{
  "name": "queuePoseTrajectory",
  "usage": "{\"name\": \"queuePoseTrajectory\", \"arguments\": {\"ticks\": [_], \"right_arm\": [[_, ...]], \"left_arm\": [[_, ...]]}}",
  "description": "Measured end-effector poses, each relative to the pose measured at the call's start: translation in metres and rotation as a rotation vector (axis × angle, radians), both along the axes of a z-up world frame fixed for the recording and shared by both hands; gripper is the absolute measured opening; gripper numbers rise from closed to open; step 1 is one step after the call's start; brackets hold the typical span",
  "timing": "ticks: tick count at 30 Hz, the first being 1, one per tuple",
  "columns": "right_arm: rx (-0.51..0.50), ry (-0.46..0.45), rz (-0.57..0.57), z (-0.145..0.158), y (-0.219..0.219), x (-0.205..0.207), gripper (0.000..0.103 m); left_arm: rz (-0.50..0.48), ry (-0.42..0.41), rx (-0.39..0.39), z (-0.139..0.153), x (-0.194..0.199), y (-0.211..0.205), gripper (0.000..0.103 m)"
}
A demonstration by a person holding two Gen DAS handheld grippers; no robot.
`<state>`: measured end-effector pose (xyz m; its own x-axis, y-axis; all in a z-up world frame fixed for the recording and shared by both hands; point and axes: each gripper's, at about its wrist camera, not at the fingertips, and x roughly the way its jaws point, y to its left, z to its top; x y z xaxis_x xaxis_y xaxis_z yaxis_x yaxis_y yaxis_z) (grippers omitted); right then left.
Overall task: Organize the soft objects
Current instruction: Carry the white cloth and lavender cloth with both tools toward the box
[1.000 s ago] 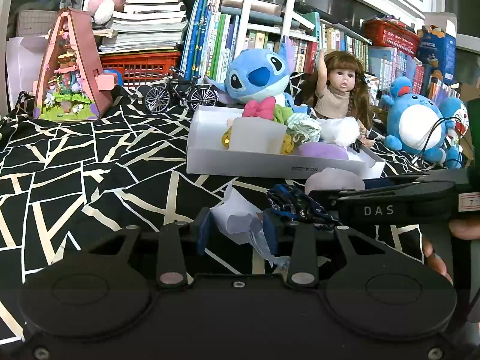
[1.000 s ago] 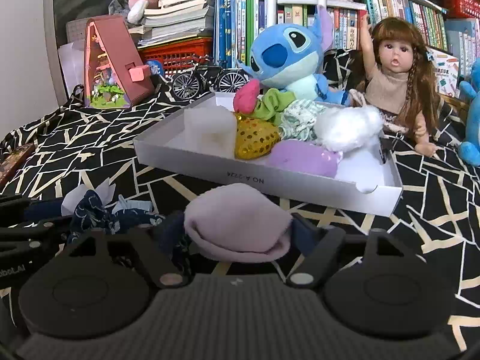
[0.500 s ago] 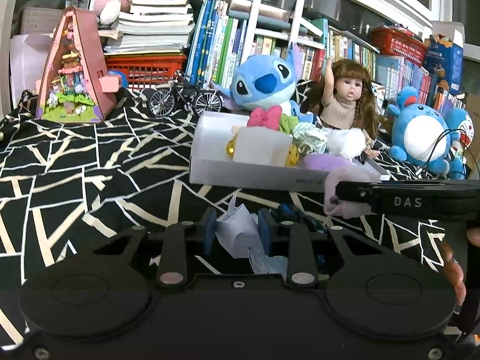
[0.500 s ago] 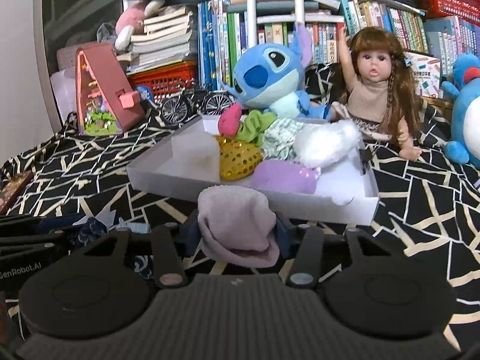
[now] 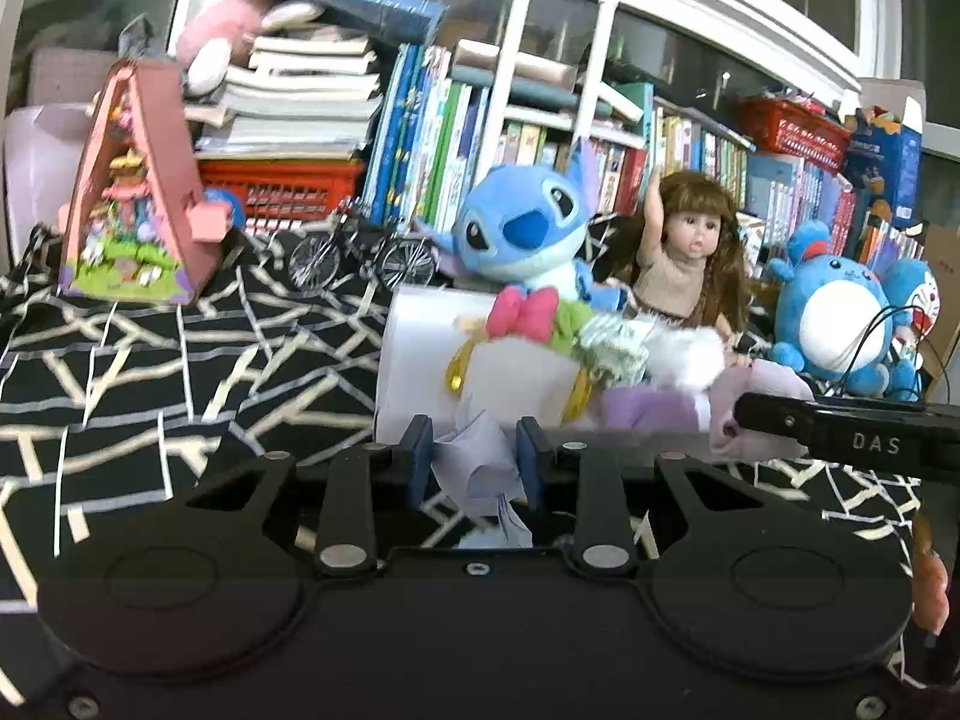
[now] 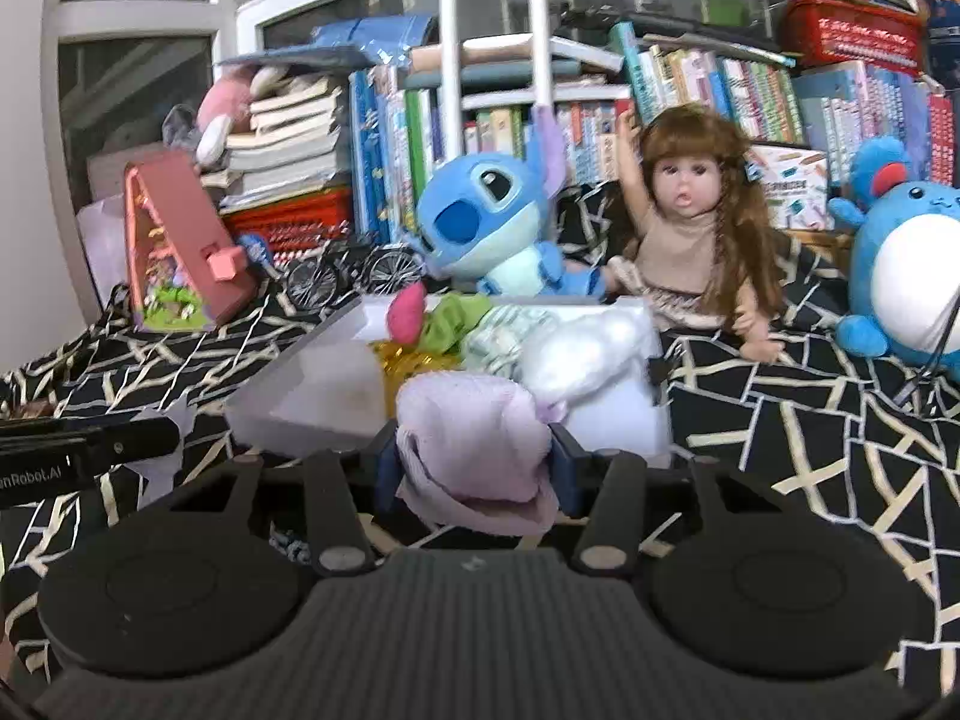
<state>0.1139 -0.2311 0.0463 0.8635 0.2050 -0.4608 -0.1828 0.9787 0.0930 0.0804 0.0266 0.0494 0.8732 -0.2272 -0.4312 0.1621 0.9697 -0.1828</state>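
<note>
My left gripper (image 5: 474, 456) is shut on a pale lilac cloth (image 5: 474, 468) and holds it up just before the near wall of the white box (image 5: 414, 324). My right gripper (image 6: 474, 462) is shut on a light purple sock (image 6: 474, 438), lifted at the box's near edge (image 6: 312, 396). The box holds a pink bow (image 5: 522, 312), green and striped cloths, a gold piece, a white fluffy item (image 6: 588, 348) and a purple cloth. The right gripper and sock also show in the left wrist view (image 5: 756, 414).
A blue plush (image 5: 522, 234), a doll (image 6: 690, 228) and a round blue plush (image 5: 834, 312) sit behind the box. A toy bicycle (image 5: 360, 252) and a pink toy house (image 5: 138, 192) stand at the left. Bookshelves fill the back. A black patterned cloth covers the table.
Both grippers have risen off the table with their cloths and moved toward the box. The dark blue patterned cloth on the table has dropped out of the left wrist view.
</note>
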Motion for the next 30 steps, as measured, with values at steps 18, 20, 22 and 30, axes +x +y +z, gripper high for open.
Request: {"name": "queuePoseTrajectory", "arguments": {"ticks": [18,20,22,30], "right_arm": [[0.11,0.006,-0.133,0.031,-0.055,0.024,0.053],[0.115,0.017,-0.144,0.029,-0.058,0.027,0.053],[0.108,0.029,-0.152,0.027,-0.06,0.032,0.053],[0.046,0.096,-0.141,0.018,-0.053,0.058,0.054]], "left_arm": [[-0.027,0.02,-0.06,0.034,0.065,-0.002,0.029],[-0.03,0.034,-0.056,0.033,0.074,-0.003,0.029],[-0.024,0.038,-0.047,0.033,0.082,-0.004,0.029],[0.012,0.092,-0.042,0.02,0.117,-0.003,0.029]]}}
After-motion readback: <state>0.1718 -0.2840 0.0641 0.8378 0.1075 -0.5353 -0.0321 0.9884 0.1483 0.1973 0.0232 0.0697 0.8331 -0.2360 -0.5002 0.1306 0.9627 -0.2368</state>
